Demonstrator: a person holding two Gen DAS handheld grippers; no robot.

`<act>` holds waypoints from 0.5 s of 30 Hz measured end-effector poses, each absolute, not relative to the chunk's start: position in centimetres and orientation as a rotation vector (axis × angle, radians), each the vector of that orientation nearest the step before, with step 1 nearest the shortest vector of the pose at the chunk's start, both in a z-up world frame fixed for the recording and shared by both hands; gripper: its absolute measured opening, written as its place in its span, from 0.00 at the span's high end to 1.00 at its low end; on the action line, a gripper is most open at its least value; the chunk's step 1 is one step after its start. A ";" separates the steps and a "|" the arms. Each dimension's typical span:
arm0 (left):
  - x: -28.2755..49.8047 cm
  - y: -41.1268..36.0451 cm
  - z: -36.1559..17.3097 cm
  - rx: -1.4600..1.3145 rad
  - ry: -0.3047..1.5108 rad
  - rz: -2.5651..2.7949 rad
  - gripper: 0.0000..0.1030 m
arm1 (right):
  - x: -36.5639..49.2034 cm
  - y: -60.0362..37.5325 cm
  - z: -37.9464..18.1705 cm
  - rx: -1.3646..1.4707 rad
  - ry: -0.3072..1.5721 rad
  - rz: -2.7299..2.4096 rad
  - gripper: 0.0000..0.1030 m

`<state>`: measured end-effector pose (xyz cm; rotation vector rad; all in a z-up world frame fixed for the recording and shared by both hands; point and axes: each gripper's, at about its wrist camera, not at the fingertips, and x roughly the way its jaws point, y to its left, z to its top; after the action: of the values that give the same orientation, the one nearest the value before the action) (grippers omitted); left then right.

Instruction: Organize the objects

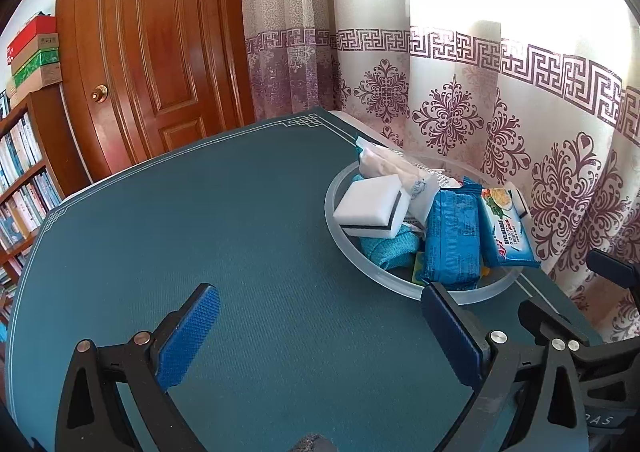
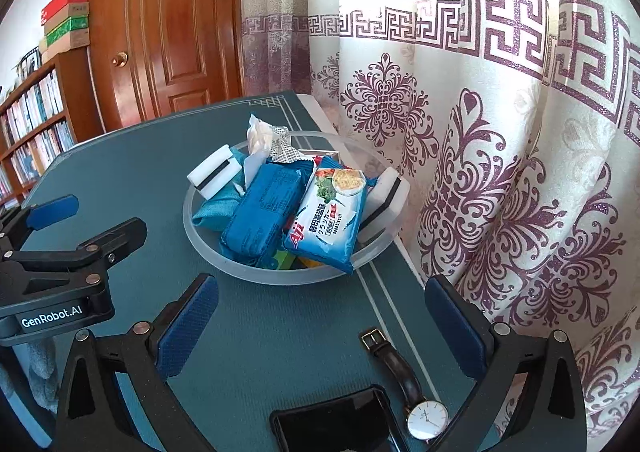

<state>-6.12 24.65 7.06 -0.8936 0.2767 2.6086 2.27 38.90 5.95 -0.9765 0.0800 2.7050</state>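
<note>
Wristwatch (image 2: 406, 380) and a dark phone (image 2: 336, 428) are what we judge remains loose, since the clear bowl (image 1: 472, 294) is already heaped.

From the left wrist we see our left hand-held gripper (image 1: 320, 336) spread wide and empty over bare blue bench (image 1: 200, 232). The bowl sits at two o'clock, holding a white sponge (image 1: 372, 207) and a blue packet (image 1: 452, 240). Neither watch nor phone shows here.

From the right wrist our right hand-held gripper (image 2: 322, 328) is spread fully, nothing between its fingers. The watch lies at five o'clock, touching the bench, its long axis running twelve to six, dial nearest us. The phone lies just beside it at six o'clock. The cracker packet (image 2: 328, 219) tops the bowl at twelve. We judge the right hand nearer.
</note>
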 end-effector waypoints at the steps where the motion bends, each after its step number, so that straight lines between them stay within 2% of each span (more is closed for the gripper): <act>1: -6.1 24.7 7.0 -0.892 0.280 2.610 0.00 | 2.3 39.0 5.9 -0.979 0.080 2.700 0.00; 15: -5.5 25.2 6.7 -0.880 0.338 2.597 0.00 | 1.9 39.9 5.3 -1.011 0.105 2.678 0.00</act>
<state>-5.52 25.18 6.67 -0.8797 0.3375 2.5967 1.91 39.94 5.27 -1.0109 0.1050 2.6785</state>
